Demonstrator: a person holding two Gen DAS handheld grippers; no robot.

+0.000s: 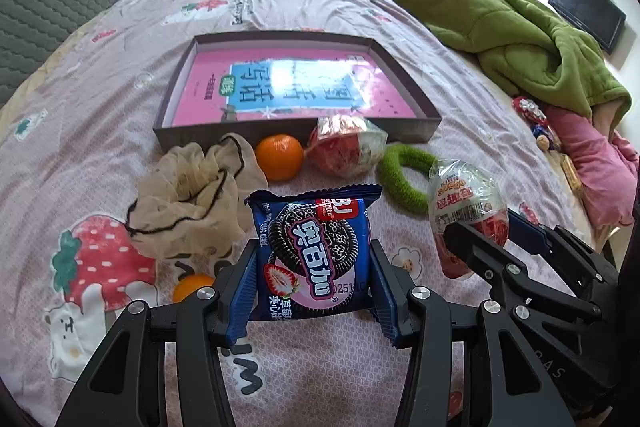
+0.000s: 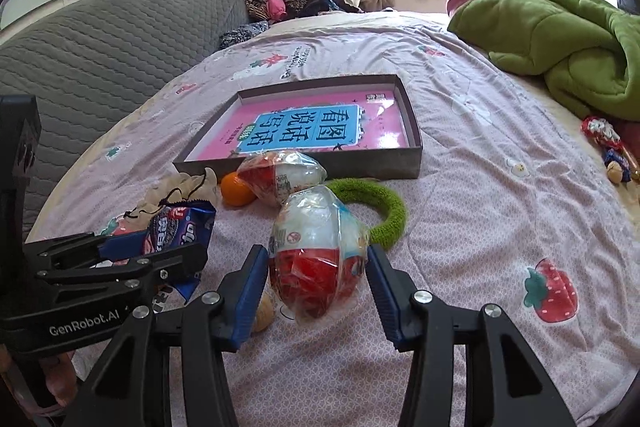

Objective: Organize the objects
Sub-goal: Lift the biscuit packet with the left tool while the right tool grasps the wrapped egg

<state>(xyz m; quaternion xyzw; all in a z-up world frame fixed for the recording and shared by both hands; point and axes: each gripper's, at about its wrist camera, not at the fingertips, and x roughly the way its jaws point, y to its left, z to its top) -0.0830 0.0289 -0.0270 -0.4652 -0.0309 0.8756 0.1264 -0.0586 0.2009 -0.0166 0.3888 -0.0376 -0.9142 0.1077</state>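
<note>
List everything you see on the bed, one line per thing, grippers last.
box: 1, grey, mid-bed, pink book inside
cookie pack: 1, blue, in left gripper
toy eggs: 2, red and clear; one in right gripper, one by the box
oranges: 2; one by the box, one under left gripper
pouch: 1, cream, beside the orange
ring: 1, green, before the box
blanket: 1, green, far right
walnut: 1, tan, under right gripper
left gripper: shut on pack
right gripper: shut on egg

blue cookie packet: glossy plastic film
egg-shaped toy wrapper: clear crinkled plastic
pink printed bedsheet: matt cloth
green ring: fuzzy yarn
</note>
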